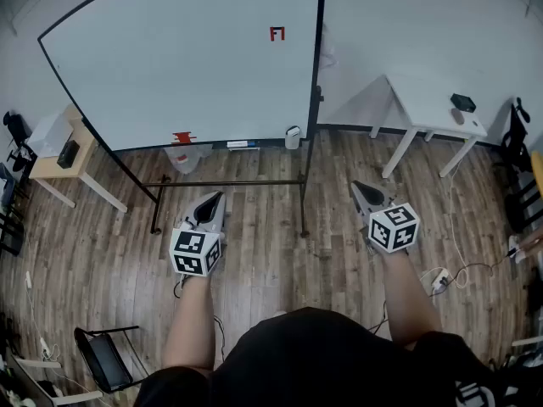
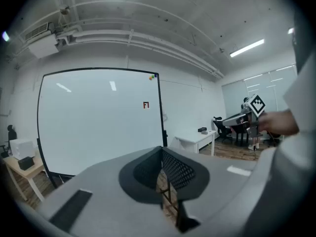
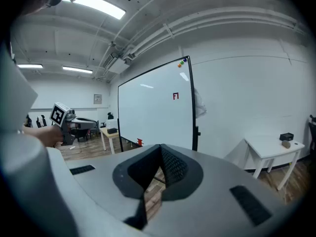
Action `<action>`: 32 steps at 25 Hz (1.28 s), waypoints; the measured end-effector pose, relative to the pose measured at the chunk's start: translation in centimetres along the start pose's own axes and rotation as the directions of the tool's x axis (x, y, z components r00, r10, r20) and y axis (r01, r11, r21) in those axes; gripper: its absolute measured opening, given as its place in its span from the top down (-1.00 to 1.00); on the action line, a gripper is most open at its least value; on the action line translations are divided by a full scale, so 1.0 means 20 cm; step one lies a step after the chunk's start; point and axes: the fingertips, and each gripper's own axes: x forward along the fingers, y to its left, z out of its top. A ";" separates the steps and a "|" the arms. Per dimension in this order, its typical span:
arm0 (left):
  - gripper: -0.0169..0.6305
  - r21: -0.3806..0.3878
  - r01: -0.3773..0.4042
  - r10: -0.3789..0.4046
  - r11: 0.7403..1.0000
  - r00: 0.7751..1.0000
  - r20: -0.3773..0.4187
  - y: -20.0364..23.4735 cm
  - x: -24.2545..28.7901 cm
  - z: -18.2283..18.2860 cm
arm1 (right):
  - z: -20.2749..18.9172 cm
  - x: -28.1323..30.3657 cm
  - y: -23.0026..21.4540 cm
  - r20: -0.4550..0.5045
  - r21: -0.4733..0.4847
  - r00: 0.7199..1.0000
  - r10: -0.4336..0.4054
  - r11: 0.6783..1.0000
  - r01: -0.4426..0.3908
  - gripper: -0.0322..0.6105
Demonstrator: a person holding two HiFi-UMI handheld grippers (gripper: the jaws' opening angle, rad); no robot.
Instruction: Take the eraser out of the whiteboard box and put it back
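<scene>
A large whiteboard [image 1: 187, 58] stands on a black frame ahead of me, also in the left gripper view [image 2: 98, 122] and the right gripper view [image 3: 153, 112]. A small red piece [image 1: 277, 34] sticks high on its face. Along its bottom ledge sit a red item [image 1: 183, 137] and a small white box [image 1: 293, 136] at the right end; I cannot make out an eraser. My left gripper [image 1: 214, 197] [image 2: 161, 149] and right gripper [image 1: 360, 186] [image 3: 161, 147] hover over the floor, well short of the board. Both are shut with nothing in them.
The board's black floor bars [image 1: 229, 182] lie between the grippers and the ledge. A white table [image 1: 424, 104] with a dark object [image 1: 462, 103] stands at right, and a wooden side table [image 1: 64, 155] at left. A chair [image 1: 102, 354] and cables [image 1: 441, 278] are on the floor.
</scene>
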 end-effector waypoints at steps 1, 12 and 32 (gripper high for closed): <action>0.91 0.000 0.005 -0.005 1.000 1.000 0.002 0.02 0.00 0.00 | 0.00 0.01 0.01 -0.001 0.000 1.000 -0.006 1.000 0.006 0.91; 0.91 -0.002 0.061 -0.061 0.998 0.998 0.002 0.16 0.06 -0.03 | 0.03 0.08 0.10 0.008 0.028 0.998 -0.066 0.997 0.066 0.91; 0.91 0.023 0.045 -0.043 0.999 0.996 -0.083 0.21 0.63 -0.06 | -0.06 0.49 -0.40 -0.007 0.127 0.999 -0.048 0.991 0.048 0.91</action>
